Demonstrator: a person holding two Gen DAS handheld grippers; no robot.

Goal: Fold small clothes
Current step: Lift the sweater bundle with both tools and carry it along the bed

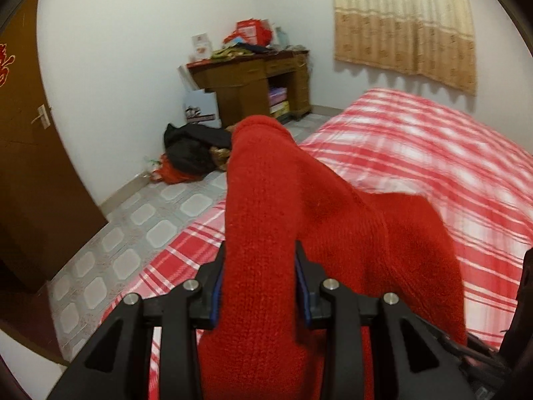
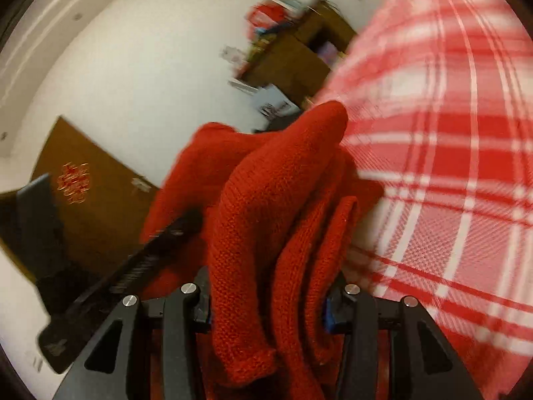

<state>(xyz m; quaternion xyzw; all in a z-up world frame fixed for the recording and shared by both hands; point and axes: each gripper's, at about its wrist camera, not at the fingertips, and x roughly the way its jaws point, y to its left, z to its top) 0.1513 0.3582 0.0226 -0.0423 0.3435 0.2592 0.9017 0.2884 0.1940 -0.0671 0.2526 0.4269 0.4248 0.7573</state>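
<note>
The left gripper is clamped on a red knitted wool garment. The knit fills the gap between the two black fingers, and the blue-edged pads press against it on both sides. From the jaws the fabric rises toward 12 o'clock in a thick rounded fold, and a second portion drapes down toward 4 o'clock over the red-and-white plaid bed cover.

In the left wrist view, the plaid cover spans from 6 o'clock to 3 o'clock. A grey tiled floor lies at 8 to 9 o'clock. A brown wooden door stands at 9 o'clock. A brown wooden desk loaded with clutter stands at 12 o'clock against the white wall, with a dark heap of clothing on the floor just beside it. A beige patterned curtain hangs at 1 o'clock.

The right gripper is likewise closed on the red knitted garment. Several bunched layers of knit are packed between its fingers and stand up toward 12 o'clock. The right wrist view is tilted and motion-blurred. The plaid cover occupies 1 to 5 o'clock. The black body of the left gripper enters from 8 o'clock and touches the garment. The brown door sits at 9 o'clock.

The garment is held off the bed by both grippers, with only its hanging portion near the cover.
</note>
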